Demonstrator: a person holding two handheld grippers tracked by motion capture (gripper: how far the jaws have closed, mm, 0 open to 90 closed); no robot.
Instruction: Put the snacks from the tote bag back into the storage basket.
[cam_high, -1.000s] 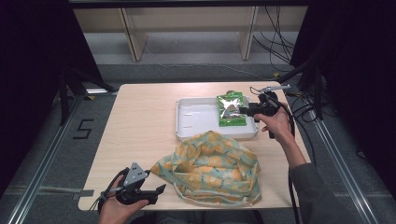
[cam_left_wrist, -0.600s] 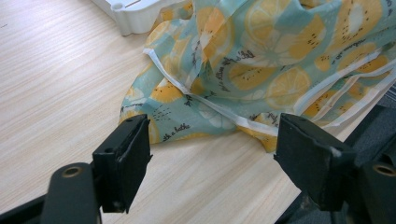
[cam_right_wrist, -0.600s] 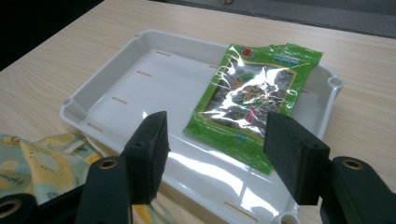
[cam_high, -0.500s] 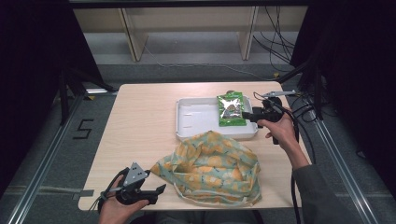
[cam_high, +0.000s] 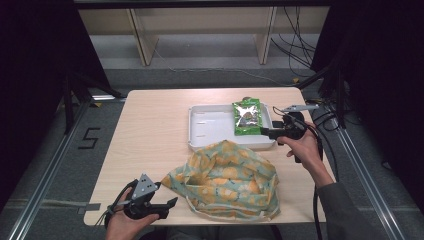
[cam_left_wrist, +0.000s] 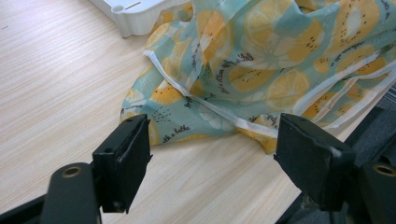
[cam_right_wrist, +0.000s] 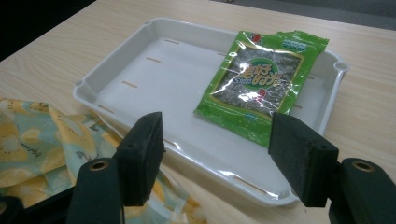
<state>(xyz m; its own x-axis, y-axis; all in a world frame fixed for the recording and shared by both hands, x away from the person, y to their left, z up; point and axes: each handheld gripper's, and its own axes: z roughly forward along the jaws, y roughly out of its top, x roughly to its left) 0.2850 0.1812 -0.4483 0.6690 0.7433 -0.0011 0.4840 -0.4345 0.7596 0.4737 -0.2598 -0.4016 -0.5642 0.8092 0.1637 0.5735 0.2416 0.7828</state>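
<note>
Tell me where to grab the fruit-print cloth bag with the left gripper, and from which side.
Take the fruit-print cloth bag by its white-piped hem, which runs raised and loose across the near folds. Probably come in low from the person's left, where the left gripper already stands with open jaws straddling that edge. The bag's crumpled middle looks too bulky to pinch.

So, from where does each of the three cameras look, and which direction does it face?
High view: above the person's side, facing forward and down on the table; both forearms, left hand-held gripper, right hand-held gripper.
Left gripper view: on the left hand-held gripper, facing the fruit-print cloth bag; open jaws.
Right gripper view: on the right hand-held gripper, facing the white tray with the green snack packet; jaws just opening, empty.
Shared: all three show bag and tray.
</note>
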